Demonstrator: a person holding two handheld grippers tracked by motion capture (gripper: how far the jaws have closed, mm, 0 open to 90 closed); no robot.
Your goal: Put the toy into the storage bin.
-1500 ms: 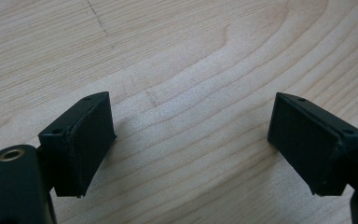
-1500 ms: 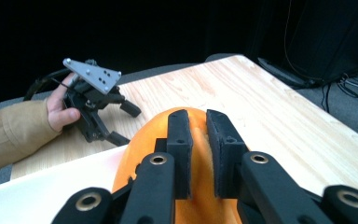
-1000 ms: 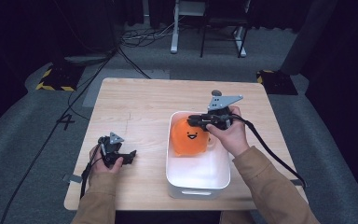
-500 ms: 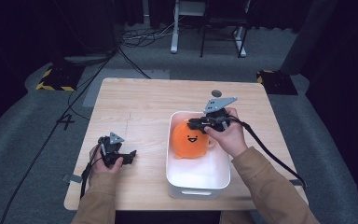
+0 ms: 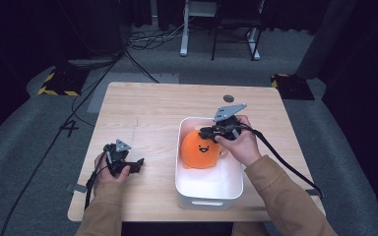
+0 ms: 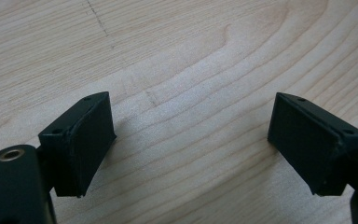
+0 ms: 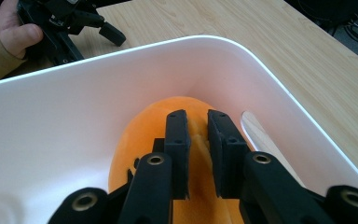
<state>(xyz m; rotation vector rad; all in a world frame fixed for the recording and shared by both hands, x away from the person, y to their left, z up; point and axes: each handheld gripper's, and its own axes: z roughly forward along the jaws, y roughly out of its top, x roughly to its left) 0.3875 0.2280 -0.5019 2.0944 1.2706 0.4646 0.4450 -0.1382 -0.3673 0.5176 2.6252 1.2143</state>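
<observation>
1. An orange plush toy (image 5: 200,149) with a smiling face sits inside a white bin (image 5: 206,195) on the wooden tabletop (image 5: 152,110).
2. The right tongs (image 7: 197,140) pinch a fold of the toy.
3. The left tongs (image 6: 191,140) rest spread apart on the tabletop, holding nothing.

The plush toy (image 5: 200,149) sits in the tub (image 5: 208,193), right of centre on the worktop (image 5: 147,113); left gripper (image 5: 137,164) rests lower left, seemingly on the wood.
</observation>
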